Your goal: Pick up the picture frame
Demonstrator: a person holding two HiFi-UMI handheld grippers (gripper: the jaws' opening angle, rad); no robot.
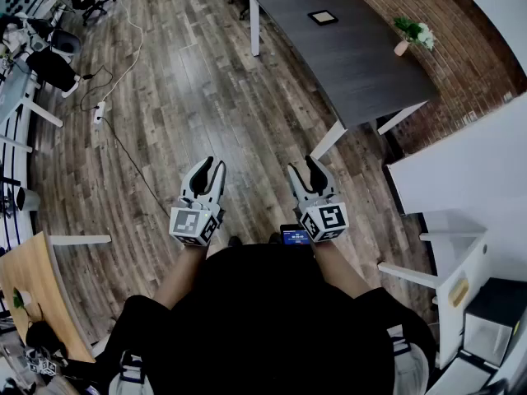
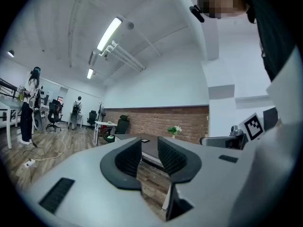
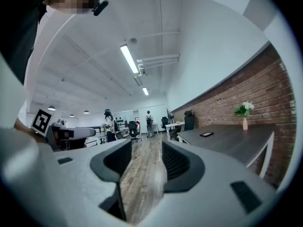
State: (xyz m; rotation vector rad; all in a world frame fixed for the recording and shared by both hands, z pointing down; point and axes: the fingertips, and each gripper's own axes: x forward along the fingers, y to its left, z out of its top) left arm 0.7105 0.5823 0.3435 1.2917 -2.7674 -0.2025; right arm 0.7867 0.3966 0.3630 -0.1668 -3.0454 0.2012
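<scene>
The picture frame is small and dark and lies flat on a dark grey table far ahead, towards its back. It shows tiny on the tabletop in the left gripper view and the right gripper view. My left gripper and right gripper are held level side by side in front of me over the wooden floor, well short of the table. The left gripper is open and holds nothing. So does the right gripper, which is also open.
A vase of flowers stands on the table's right edge by the brick wall. A white shelf unit is at my right. A cable and power strip lie on the floor to the left, with office chairs beyond.
</scene>
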